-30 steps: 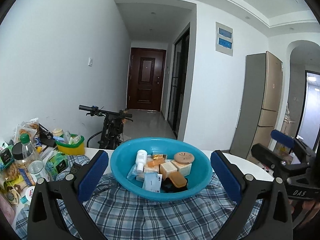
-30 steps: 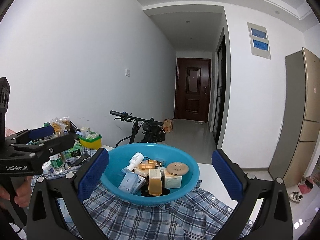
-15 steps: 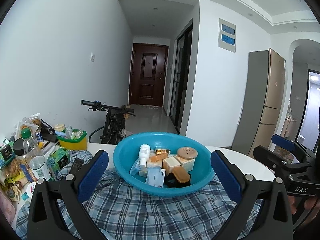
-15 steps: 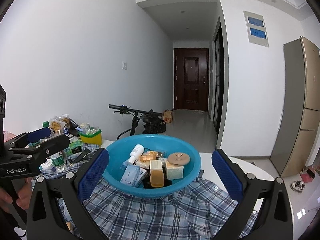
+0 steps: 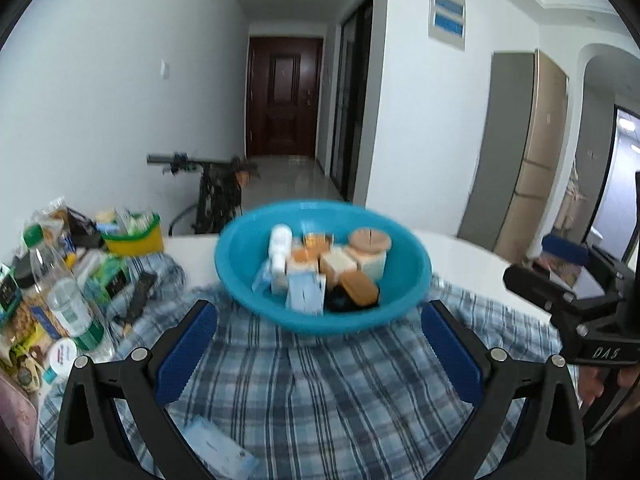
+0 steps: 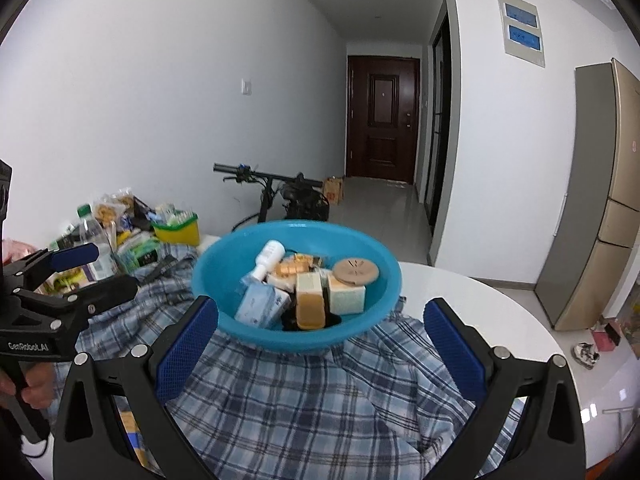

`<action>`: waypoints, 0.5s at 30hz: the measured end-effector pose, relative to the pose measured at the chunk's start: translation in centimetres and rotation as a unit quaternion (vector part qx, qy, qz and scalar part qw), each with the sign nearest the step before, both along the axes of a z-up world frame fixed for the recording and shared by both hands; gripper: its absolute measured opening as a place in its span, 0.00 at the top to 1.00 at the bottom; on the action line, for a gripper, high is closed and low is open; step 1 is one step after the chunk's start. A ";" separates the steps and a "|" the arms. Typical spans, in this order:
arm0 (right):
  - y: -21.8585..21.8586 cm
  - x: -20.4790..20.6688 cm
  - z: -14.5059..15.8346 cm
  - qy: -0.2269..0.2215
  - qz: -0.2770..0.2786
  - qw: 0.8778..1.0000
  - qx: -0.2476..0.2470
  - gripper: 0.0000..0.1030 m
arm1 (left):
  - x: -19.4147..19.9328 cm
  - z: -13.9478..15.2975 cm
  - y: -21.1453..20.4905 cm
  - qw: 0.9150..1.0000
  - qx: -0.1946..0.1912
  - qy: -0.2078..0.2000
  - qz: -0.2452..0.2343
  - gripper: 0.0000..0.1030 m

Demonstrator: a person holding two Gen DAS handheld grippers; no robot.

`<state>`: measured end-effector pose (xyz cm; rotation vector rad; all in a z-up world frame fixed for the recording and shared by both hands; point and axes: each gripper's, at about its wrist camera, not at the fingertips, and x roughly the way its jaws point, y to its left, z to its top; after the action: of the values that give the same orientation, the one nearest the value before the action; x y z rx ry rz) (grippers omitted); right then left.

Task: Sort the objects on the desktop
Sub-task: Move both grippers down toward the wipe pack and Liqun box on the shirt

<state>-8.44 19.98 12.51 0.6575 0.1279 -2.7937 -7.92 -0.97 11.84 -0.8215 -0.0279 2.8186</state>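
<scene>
At the far left of the left wrist frame, crinkled snack packets and a clear plastic bottle (image 5: 66, 292) with a green cap are seen crowded together, with a yellow rectangular tub (image 5: 134, 234) behind them. Across the lower frame a blue-and-white checked cloth (image 5: 320, 392) is spread in soft folds over the round white table (image 5: 460, 256). At the centre, a smooth round blue plastic basin (image 5: 320, 268) is set on the cloth, filled with a white bottle (image 5: 279, 242), boxy soap-like blocks and a round tan lid (image 5: 370, 240). The left gripper (image 5: 318, 350) is held wide apart and empty, its ribbed blue pads framing the basin. In the right wrist frame the right gripper (image 6: 320, 344) is likewise spread open around nothing.
</scene>
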 end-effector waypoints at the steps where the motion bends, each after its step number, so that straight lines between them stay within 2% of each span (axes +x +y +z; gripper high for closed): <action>1: 0.1 -0.1 -0.3 -0.007 0.002 1.000 0.000 0.01 | -0.2 -0.5 0.1 1.000 -0.003 -0.014 -0.001 0.00; 9: 0.6 -1.3 -3.2 -0.091 0.014 0.996 -0.014 0.01 | -0.7 -4.2 1.1 0.996 -0.035 -0.082 -0.018 0.00; 15: 0.9 -1.4 -5.5 -0.126 0.016 0.992 -0.015 0.01 | -0.7 -7.5 1.1 0.990 -0.028 -0.136 -0.018 0.00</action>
<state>-9.86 20.86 7.04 0.9842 0.0450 -2.6479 -8.66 0.10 4.34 -1.2008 0.0251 2.6643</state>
